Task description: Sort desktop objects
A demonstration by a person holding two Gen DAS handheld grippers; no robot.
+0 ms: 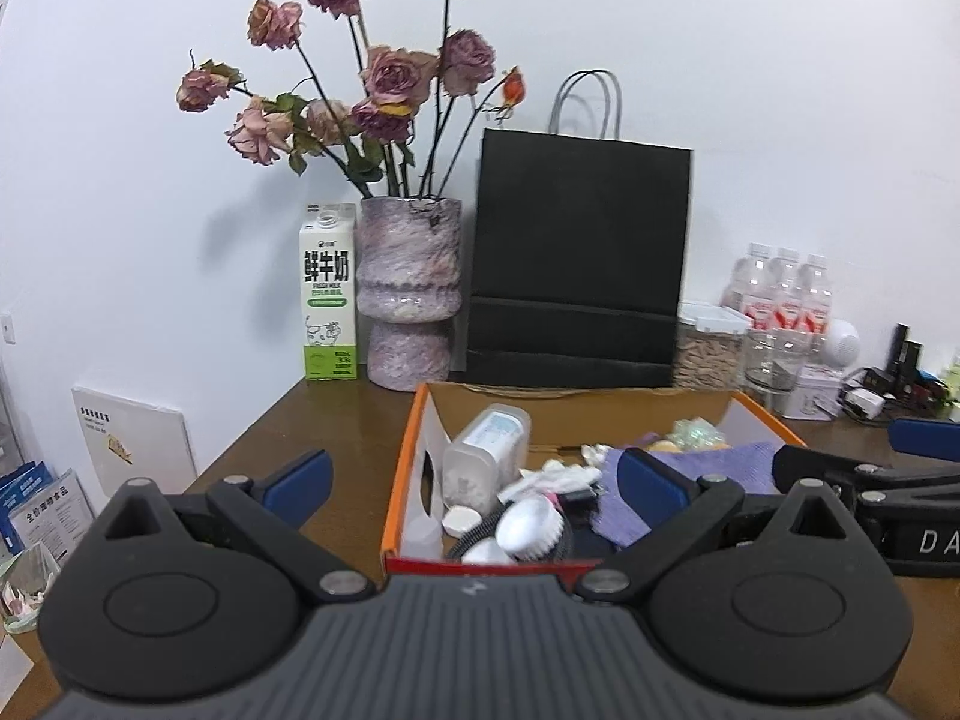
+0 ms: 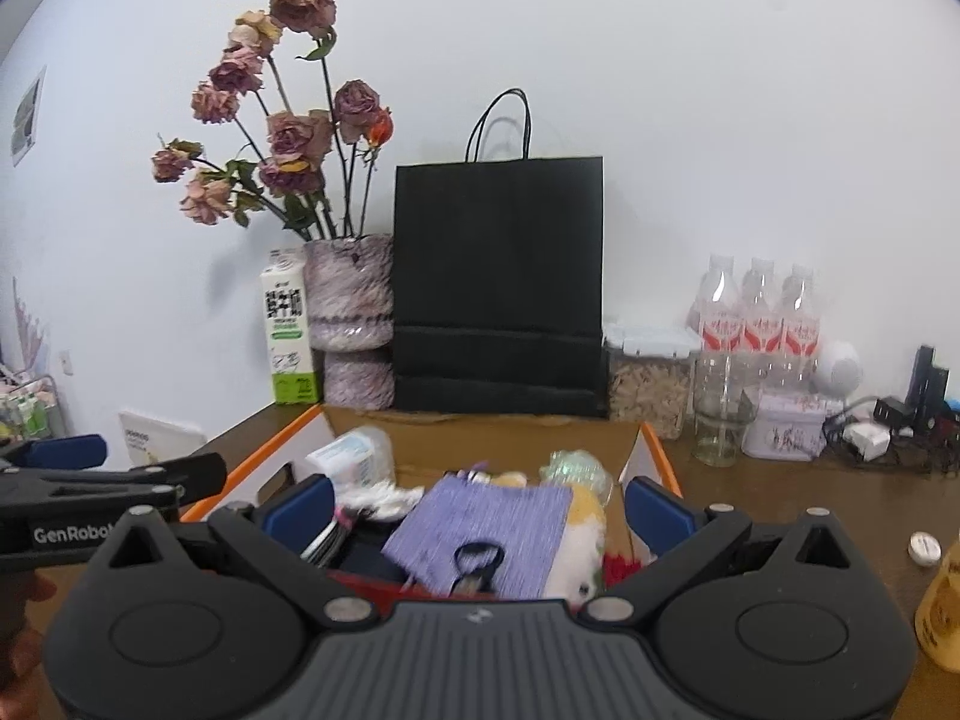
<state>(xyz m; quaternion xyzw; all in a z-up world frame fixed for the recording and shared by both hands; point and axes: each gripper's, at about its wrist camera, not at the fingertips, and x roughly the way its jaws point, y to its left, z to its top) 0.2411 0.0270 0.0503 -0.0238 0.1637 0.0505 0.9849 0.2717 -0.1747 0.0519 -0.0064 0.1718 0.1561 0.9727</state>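
- So, your sorting target is the orange-edged cardboard box (image 2: 654, 456) on the brown desk (image 1: 336, 414), straight ahead of both tools and already crowded.
- Inside it: a purple knitted cloth (image 2: 486, 534) on top at centre-right, a clear lidded plastic container (image 1: 486, 456) leaning in the left corner, a silver-backed brush (image 1: 531, 525) near the front wall, white wrapped bits (image 1: 561, 474) mid-box, and a white-and-yellow plush thing (image 2: 585, 534) on the right.
- Your right gripper (image 2: 480, 510) is spread wide with nothing between the blue pads; it hovers over the near end of the box, above the purple cloth.
- Your left gripper (image 1: 477, 483) is also wide and empty, one pad left of the box wall and the other over the contents.
- Outside the box on the right: a small white cap-like disc (image 2: 923, 548) and a yellow container (image 2: 942, 612), cut off at the frame edge. Probably still unsorted.
- Behind the box: a black paper bag (image 1: 579, 264), a mottled purple vase (image 1: 411, 294) of dried roses, a milk carton (image 1: 328, 294), bottled drinks (image 2: 759, 318) and a glass jar (image 2: 717, 420).
- Risk: the two tools sit close together, so swinging either one sideways could knock them into each other.
- Risk: the pile is high, and the cloth's black loop may snag a pad and drag items out.
- Risk: reaching far back could tip the vase or jar.
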